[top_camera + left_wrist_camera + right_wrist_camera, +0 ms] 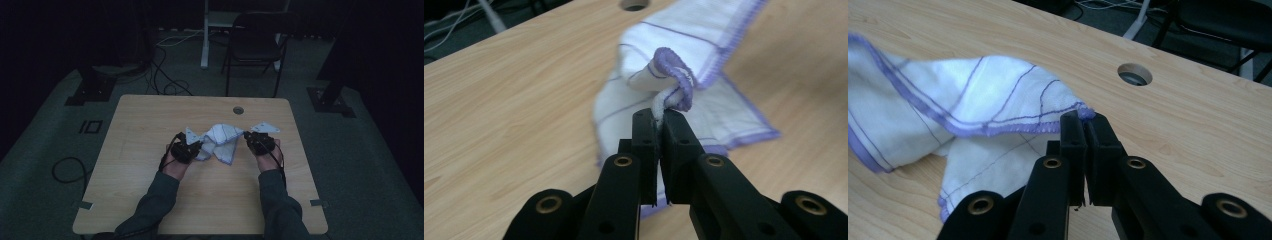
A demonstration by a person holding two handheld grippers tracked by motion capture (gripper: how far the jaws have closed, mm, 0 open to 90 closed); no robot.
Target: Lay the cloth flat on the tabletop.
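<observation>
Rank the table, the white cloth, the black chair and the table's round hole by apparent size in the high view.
1. table
2. black chair, though it stands farther off, so it looks smaller than it is
3. white cloth
4. round hole

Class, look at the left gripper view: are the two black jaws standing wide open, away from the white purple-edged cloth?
No, the left gripper is shut on a bunched purple edge of the white cloth.

We see a soft woven cloth — white, matt, with a stitched purple hem and thin purple threads. Our table is pale wood-grain laminate, smooth with a faint sheen. Both the left gripper and the right gripper look like matt black plastic — brass-coloured metal rivets glint.
</observation>
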